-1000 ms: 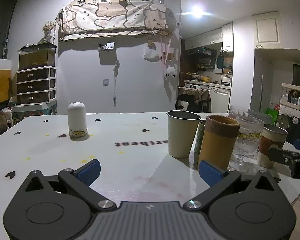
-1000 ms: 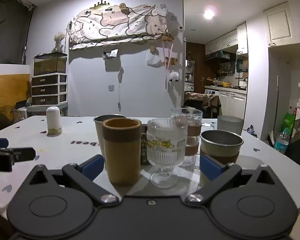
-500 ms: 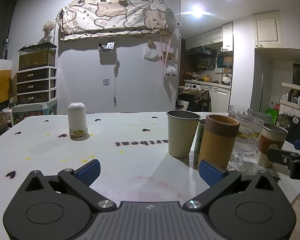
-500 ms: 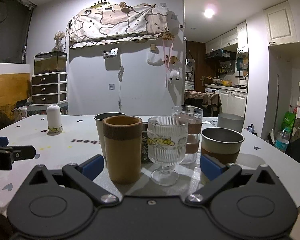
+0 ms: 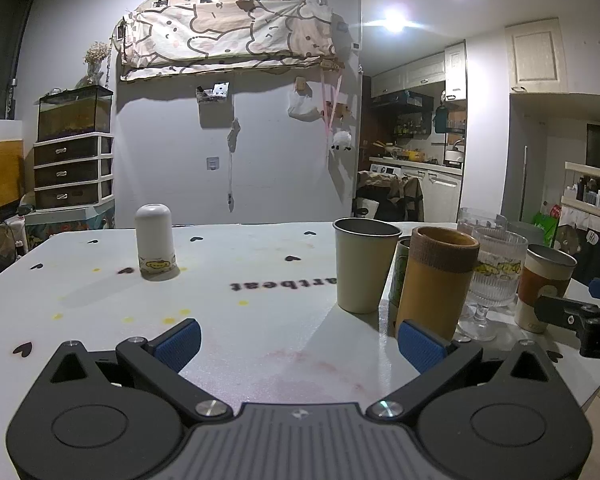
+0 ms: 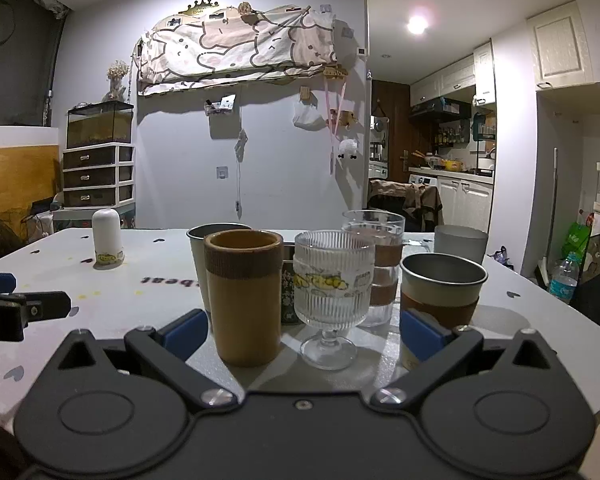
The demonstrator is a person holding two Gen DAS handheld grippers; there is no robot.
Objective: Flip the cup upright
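Left gripper [image 5: 298, 338]: jaws spread wide, blue pads apart, nothing between them, low over the white table [image 5: 260, 276]. Right gripper [image 6: 302, 330]: likewise spread wide and empty, facing the cluster of cups from close by.

White cup [image 5: 155, 238]: upside down, rounded base on top, mouth on the table, yellow cartoon band at the bottom. Stands alone on the far left part of the table, well apart from the cluster and from both grippers. Seen from the right wrist as well, far left [image 6: 107, 238].

Cluster on the right side, all upright:
- beige cup [image 5: 364, 266], nearest the white one, dark metal inside
- brown cup [image 6: 244, 296] with a darker band round the top, just beside the beige cup and nearest the right gripper
- dark patterned cup [image 6: 288, 292], mostly hidden between the brown cup and the goblet
- ribbed goblet [image 6: 332, 292] on a short stem, yellow print round it
- clear glass [image 6: 374, 264] with a brown sleeve, behind the goblet
- metal cup [image 6: 442, 288] with a brown sleeve, at the right, just beyond the right pad
- grey cup [image 6: 460, 242], furthest back on the right

Black hearts and mirrored lettering printed on the table.
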